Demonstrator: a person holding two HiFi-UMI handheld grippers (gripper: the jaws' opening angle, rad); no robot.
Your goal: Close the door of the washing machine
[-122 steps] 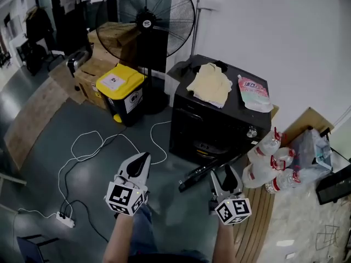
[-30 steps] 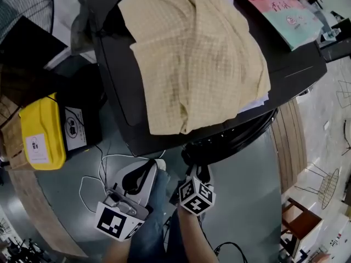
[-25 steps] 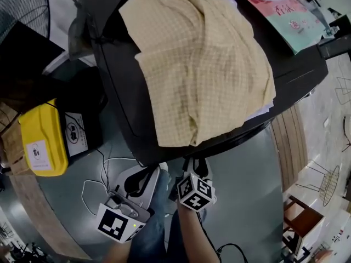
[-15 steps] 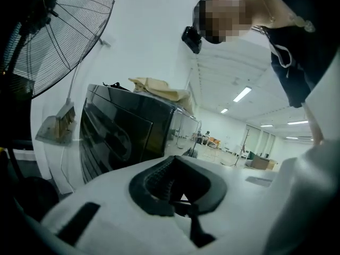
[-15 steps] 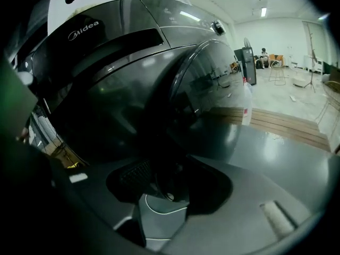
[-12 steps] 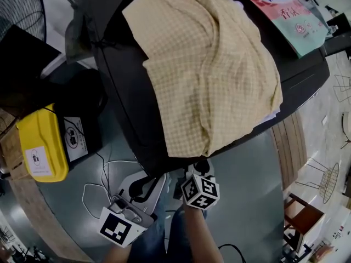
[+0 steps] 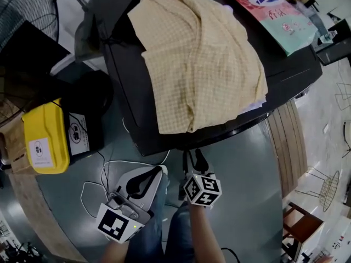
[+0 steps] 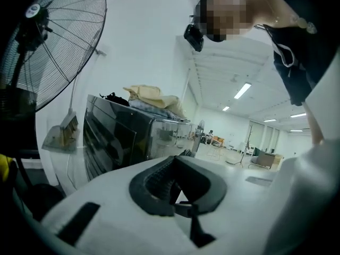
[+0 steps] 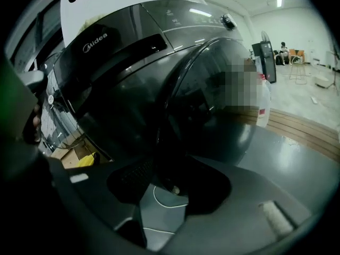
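The black washing machine [image 7: 118,64] stands ahead of me, with a yellow checked cloth [image 7: 203,53] and a detergent pouch [image 7: 274,12] on its top. In the right gripper view its round dark door [image 9: 212,105] lies close against the front, and I cannot tell whether it is latched. My dark right gripper [image 7: 192,156] [image 9: 164,169] is at the door's left edge. Its jaws are closing, the edge stands between them, and the pads do not visibly press on it. My white left gripper [image 7: 159,170] [image 8: 178,161] hangs back at the lower left, shut and holding nothing.
A yellow bin [image 7: 44,141] stands left of the machine, and a white cable [image 7: 104,169] loops over the grey floor in front of it. A big standing fan [image 8: 48,41] is further left. Wooden boards [image 7: 285,147] lie to the right.
The door, wide open five seconds ago, has swung in. Its rim, which stuck out a second ago, now lies along the front. The right gripper stayed at its edge and tilted.
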